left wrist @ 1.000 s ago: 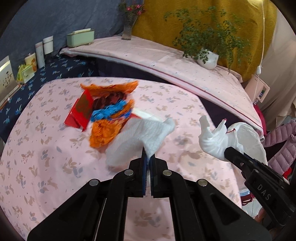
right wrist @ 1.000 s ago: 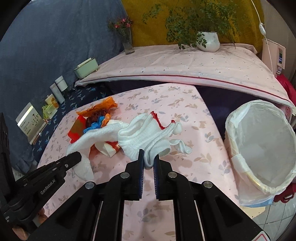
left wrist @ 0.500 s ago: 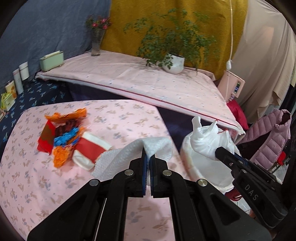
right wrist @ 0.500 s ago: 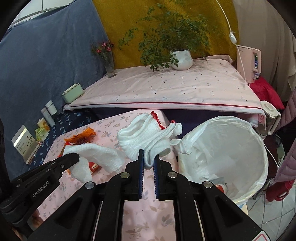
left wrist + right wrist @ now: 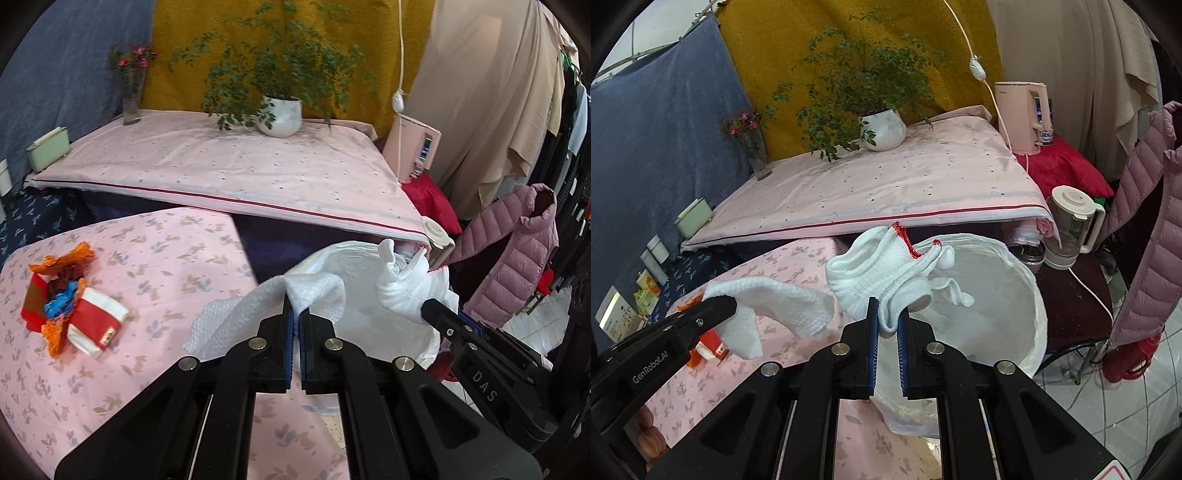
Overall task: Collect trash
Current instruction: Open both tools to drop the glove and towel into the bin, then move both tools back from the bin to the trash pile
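Two pieces of trash are up off the table, one in each of my grippers. My left gripper [image 5: 295,314] has its jaws pinched nearly together on a fold of the white paper towel [image 5: 258,317], which drapes to lower left of the fingertips at the centre of the left wrist frame. In the right wrist frame the same towel [image 5: 775,306] hangs at centre left. My right gripper [image 5: 887,317] is clamped on the white knit glove [image 5: 882,273], the fabric bunched between the blue pads; its red-trimmed cuff points up at frame centre. The glove hangs over the near rim of the white-lined trash bin [image 5: 1015,295], which fills the centre right of that frame. In the left wrist view the glove [image 5: 402,288] sits at centre right, in front of the bin liner [image 5: 369,332].

More trash lies on the pink floral table [image 5: 147,258] at the left edge of the left wrist frame: a heap of orange, blue and red wrappers [image 5: 55,291] with a red-and-white carton [image 5: 98,321] touching its right side.

Beyond, a potted plant [image 5: 280,114] stands on a pink covered surface in the upper centre, a vase of flowers [image 5: 131,92] at upper left, and a pink puffer jacket [image 5: 517,251] at right.
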A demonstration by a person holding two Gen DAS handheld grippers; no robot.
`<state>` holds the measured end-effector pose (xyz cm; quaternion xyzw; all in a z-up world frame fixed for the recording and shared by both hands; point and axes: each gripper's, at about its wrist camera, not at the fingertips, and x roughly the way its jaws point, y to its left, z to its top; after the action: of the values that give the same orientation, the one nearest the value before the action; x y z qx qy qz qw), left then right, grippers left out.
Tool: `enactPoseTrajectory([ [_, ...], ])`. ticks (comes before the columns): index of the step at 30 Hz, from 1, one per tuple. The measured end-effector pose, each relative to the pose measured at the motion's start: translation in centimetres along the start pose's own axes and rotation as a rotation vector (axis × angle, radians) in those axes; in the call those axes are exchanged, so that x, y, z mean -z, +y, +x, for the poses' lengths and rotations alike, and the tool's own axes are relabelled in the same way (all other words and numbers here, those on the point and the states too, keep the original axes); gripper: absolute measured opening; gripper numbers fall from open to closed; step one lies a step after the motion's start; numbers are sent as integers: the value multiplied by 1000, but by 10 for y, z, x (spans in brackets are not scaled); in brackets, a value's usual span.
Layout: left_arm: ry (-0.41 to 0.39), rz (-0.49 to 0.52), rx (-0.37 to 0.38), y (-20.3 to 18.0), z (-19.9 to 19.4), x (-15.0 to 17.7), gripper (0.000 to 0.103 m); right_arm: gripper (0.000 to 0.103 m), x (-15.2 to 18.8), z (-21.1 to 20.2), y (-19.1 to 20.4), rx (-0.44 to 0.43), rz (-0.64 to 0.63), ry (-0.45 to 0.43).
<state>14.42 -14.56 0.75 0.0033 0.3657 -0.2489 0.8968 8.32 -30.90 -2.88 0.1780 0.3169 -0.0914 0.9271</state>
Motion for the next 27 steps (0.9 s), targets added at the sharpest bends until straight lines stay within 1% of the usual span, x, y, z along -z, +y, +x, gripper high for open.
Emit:
enactPoseTrajectory([
  [10, 52, 48, 44, -35, 27, 2, 2, 9, 2, 4, -32, 42, 31, 8],
  [13, 59, 49, 49, -38, 33, 3, 4, 16, 3, 6, -36, 60, 36, 4],
  [14, 58, 52, 47, -39, 34, 3, 7, 19, 3, 5, -37, 68, 38, 0],
  [15, 57, 54, 41, -39, 35, 3, 18, 22, 3, 5, -38, 65, 40, -1],
  [16, 55, 52, 31, -39, 35, 4, 25, 27, 3, 5, -38, 65, 43, -3],
  [17, 48, 47, 20, -38, 35, 4, 37, 30, 3, 5, -39, 69, 45, -7],
  [18, 40, 43, 11, -38, 35, 4, 40, 31, 3, 5, -39, 71, 44, -9],
  [27, 41, 12, -21, -22, 33, 5, 41, 32, 2, 3, -34, 57, 32, -10],
])
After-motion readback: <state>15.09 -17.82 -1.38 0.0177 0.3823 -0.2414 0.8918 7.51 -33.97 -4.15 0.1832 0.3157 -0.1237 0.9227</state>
